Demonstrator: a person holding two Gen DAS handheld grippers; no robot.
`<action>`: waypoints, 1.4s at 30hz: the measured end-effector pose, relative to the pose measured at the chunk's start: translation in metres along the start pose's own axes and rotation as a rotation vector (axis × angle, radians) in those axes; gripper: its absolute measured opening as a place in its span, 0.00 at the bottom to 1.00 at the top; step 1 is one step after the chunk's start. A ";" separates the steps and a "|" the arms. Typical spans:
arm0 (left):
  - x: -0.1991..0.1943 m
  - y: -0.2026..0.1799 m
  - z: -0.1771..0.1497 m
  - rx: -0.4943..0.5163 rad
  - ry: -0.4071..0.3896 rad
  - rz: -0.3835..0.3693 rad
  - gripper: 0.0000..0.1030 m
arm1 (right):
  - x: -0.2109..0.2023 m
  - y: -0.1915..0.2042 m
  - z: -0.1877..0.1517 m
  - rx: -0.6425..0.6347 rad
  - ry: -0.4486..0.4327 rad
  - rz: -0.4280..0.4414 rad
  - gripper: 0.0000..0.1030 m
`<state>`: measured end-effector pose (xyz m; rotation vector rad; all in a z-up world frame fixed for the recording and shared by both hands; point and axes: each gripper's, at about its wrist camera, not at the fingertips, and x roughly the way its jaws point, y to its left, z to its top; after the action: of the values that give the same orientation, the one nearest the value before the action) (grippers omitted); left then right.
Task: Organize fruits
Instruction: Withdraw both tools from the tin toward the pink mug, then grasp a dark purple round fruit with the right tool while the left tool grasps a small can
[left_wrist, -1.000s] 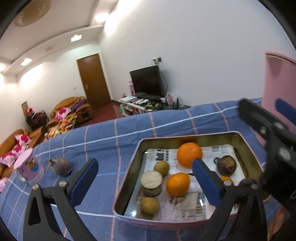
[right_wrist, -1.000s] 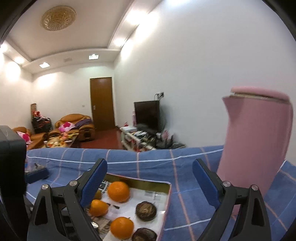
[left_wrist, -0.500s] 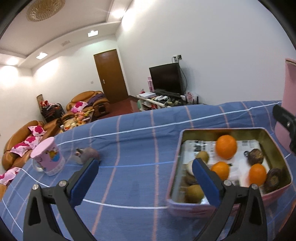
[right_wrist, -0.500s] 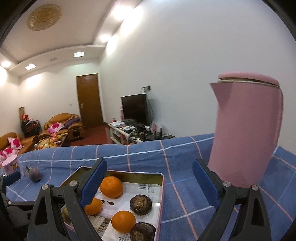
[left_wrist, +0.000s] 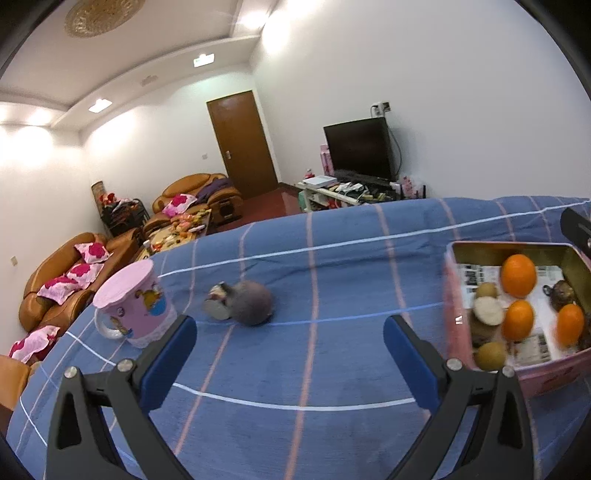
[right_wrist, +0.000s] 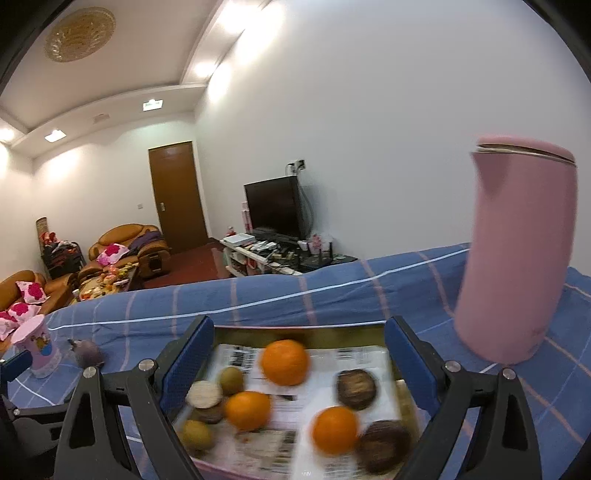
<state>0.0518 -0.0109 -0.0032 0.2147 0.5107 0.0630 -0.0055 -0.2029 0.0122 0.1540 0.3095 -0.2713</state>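
Note:
A pink metal tray (left_wrist: 448, 295) lined with newspaper holds three oranges (left_wrist: 518, 275), kiwis and dark brown fruits; it also shows in the right wrist view (right_wrist: 295, 327). A dark purple fruit (left_wrist: 252, 302) lies loose on the blue striped cloth, left of the tray, with a small cut piece beside it. My left gripper (left_wrist: 290, 345) is open and empty, just in front of that fruit. My right gripper (right_wrist: 299, 360) is open and empty above the tray, over an orange (right_wrist: 284, 362).
A pink lidded mug (left_wrist: 131, 304) stands left of the purple fruit. A tall pink kettle (right_wrist: 517, 251) stands right of the tray. The blue cloth (left_wrist: 332, 266) covers the whole table. Sofas and a TV are far behind.
My left gripper has swung left, from over the tray to the purple fruit. My right gripper has moved left and down over the tray. Both stay open.

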 end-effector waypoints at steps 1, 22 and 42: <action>0.003 0.006 -0.001 -0.005 0.005 0.004 1.00 | 0.000 0.006 -0.001 0.000 0.002 0.009 0.92; 0.052 0.120 -0.015 -0.146 0.136 0.202 1.00 | 0.045 0.127 -0.014 -0.031 0.142 0.224 0.92; 0.078 0.175 -0.027 -0.282 0.241 0.301 1.00 | 0.142 0.258 -0.051 -0.207 0.585 0.468 0.65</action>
<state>0.1051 0.1733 -0.0252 0.0057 0.6996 0.4560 0.1838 0.0186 -0.0538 0.0943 0.8626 0.2809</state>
